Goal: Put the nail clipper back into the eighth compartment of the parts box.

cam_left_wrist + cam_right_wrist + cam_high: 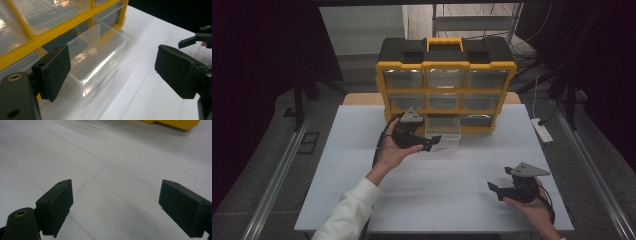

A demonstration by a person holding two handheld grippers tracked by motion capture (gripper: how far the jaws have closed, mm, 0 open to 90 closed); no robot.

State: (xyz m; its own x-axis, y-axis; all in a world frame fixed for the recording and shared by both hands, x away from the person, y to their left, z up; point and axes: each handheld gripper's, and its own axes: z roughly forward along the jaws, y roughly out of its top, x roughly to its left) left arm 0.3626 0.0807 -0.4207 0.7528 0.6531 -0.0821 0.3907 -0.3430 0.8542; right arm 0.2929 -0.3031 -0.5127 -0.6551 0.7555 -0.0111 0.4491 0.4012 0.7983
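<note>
A yellow and black organizer [445, 85] with clear drawers stands at the back of the white table [437, 195]. One clear drawer [444, 136] is pulled far out of the bottom middle slot and rests on the table; it looks empty. My left gripper [434, 143] sits at the drawer's front left corner. In the left gripper view the drawer [100, 57] lies ahead of the open left gripper [120, 72], and neither pad touches it. My right gripper [494, 191] hovers open near the front right, with bare table between the jaws of the right gripper [120, 207].
A white power strip [542, 130] lies on the floor right of the table. Metal rails run along both sides. A corner of the organizer [175, 123] shows far off in the right gripper view. The other gripper [197, 40] appears at the left gripper view's right edge.
</note>
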